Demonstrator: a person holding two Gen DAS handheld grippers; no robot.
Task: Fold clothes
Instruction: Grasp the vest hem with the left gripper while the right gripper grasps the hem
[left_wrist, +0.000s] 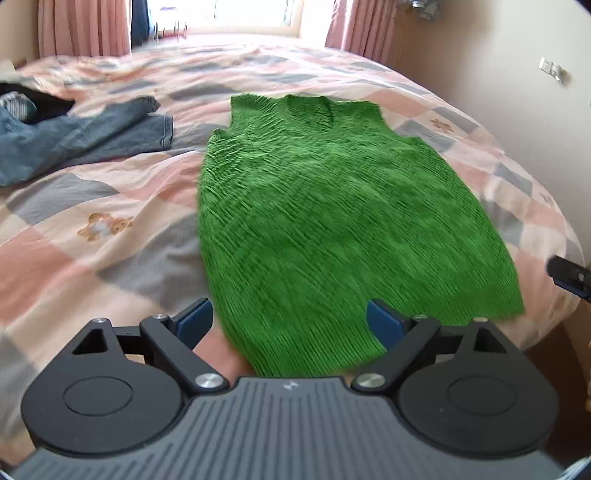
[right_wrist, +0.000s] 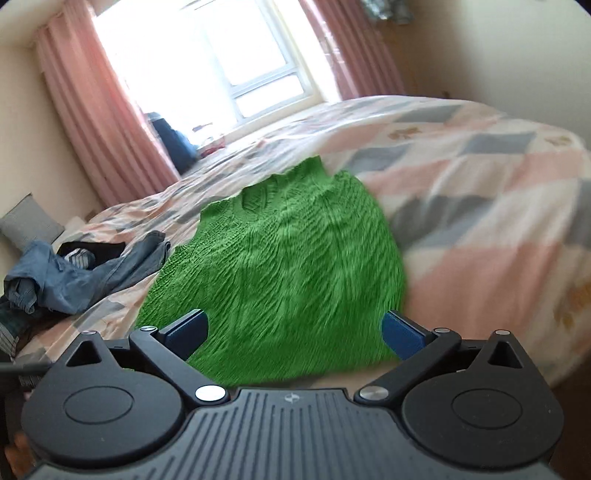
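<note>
A green knitted sleeveless vest (left_wrist: 332, 214) lies spread flat on the patchwork quilt (left_wrist: 92, 229), its V-neck pointing away toward the window. My left gripper (left_wrist: 290, 317) hovers open over the vest's near hem, close to its left corner, with nothing pinched between the blue pads. My right gripper (right_wrist: 295, 328) is open wide above the same vest (right_wrist: 280, 273), near its right side, and its pads are not pressing on the knit. One of its fingers (left_wrist: 569, 277) shows at the right edge of the left wrist view, beyond the bed's edge.
Crumpled blue jeans (left_wrist: 92, 140) and a black garment (left_wrist: 40, 99) lie on the bed to the left of the vest. A grey pillow (right_wrist: 29, 221) sits at the far left. Pink curtains (right_wrist: 92, 122) frame a bright window. The bed's right edge (left_wrist: 546, 295) drops off near the wall.
</note>
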